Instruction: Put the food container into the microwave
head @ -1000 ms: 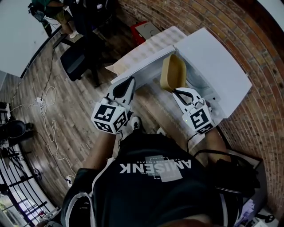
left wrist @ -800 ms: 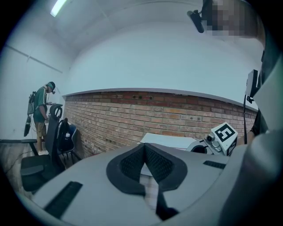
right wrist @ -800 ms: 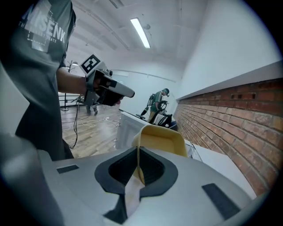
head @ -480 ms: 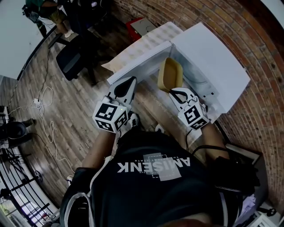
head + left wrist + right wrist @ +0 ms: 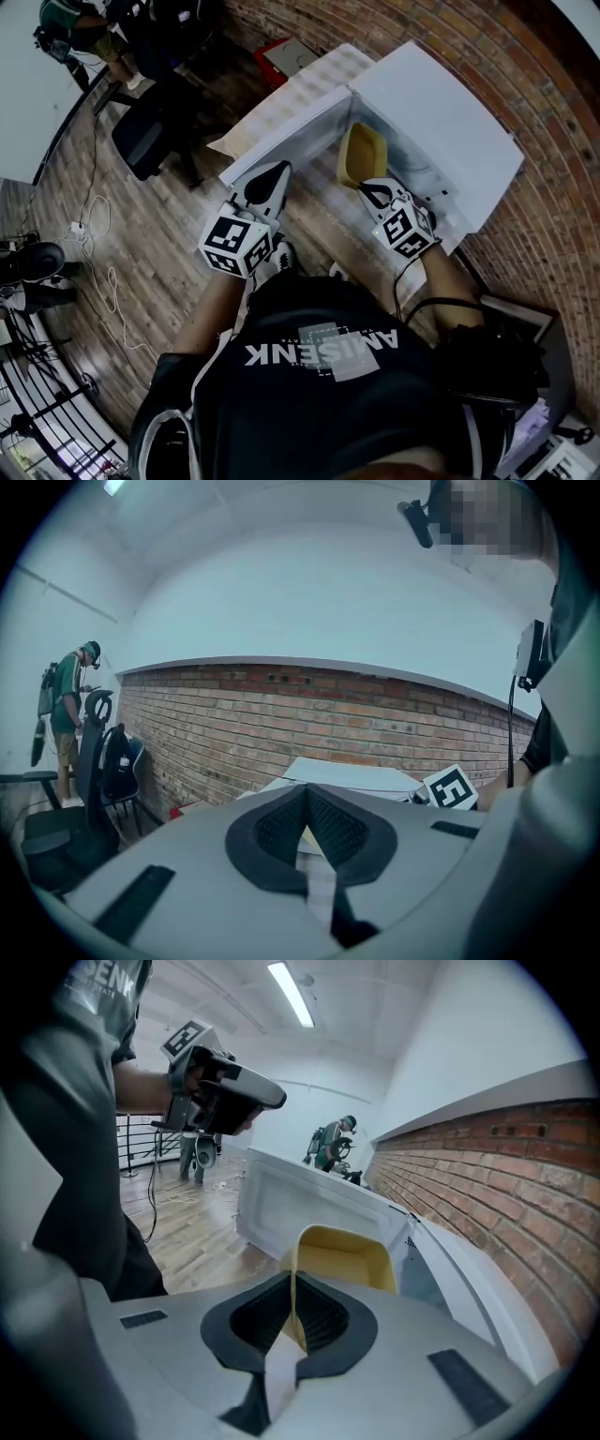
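Observation:
A yellow food container (image 5: pixel 364 153) stands tilted on edge at the open front of the white microwave (image 5: pixel 441 122). My right gripper (image 5: pixel 368 191) is shut on its near rim. In the right gripper view the container (image 5: pixel 345 1258) rises from between the shut jaws of this gripper (image 5: pixel 293 1290), with the open microwave door (image 5: pixel 309 1206) behind it on the left. My left gripper (image 5: pixel 271 175) hovers left of the container, near the door (image 5: pixel 281 141), shut with nothing in it. In the left gripper view its pads (image 5: pixel 330 832) meet, and the microwave (image 5: pixel 352 775) lies beyond.
A black office chair (image 5: pixel 141 141) and loose cables (image 5: pixel 94 234) are on the wooden floor at left. A red box (image 5: pixel 281 56) lies by the brick wall (image 5: pixel 525 234). A person (image 5: pixel 70 705) stands far off. A black bag (image 5: pixel 497 361) sits at my right.
The right gripper has carried the yellow container a little farther toward the microwave's opening. The left gripper has hardly moved.

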`<state>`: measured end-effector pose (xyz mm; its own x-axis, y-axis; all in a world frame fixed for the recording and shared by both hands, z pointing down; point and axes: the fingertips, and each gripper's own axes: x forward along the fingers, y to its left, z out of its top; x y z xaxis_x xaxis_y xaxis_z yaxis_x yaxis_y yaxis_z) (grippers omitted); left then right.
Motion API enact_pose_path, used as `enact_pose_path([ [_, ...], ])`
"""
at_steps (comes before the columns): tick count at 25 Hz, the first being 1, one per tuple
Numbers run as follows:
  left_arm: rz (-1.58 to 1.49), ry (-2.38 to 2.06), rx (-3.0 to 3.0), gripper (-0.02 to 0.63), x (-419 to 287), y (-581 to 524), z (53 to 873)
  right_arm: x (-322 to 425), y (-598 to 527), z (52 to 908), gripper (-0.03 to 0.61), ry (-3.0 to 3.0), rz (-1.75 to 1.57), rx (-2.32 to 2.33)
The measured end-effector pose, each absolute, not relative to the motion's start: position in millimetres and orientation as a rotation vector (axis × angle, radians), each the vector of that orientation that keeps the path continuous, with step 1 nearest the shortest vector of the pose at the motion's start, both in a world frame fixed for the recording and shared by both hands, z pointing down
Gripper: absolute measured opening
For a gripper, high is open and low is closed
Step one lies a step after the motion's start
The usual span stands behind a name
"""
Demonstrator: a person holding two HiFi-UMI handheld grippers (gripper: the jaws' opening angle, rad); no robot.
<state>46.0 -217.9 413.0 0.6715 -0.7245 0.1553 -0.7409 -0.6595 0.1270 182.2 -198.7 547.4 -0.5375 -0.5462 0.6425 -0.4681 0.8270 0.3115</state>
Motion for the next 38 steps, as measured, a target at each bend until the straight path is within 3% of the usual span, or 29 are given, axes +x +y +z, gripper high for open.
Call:
enact_pose_path([
  [38,0.149,-1.198,2.685,0.011,42.5,-267.7,410.1,285.7,-336.3,640.7,0.049,-1.783,0.067,1.206],
])
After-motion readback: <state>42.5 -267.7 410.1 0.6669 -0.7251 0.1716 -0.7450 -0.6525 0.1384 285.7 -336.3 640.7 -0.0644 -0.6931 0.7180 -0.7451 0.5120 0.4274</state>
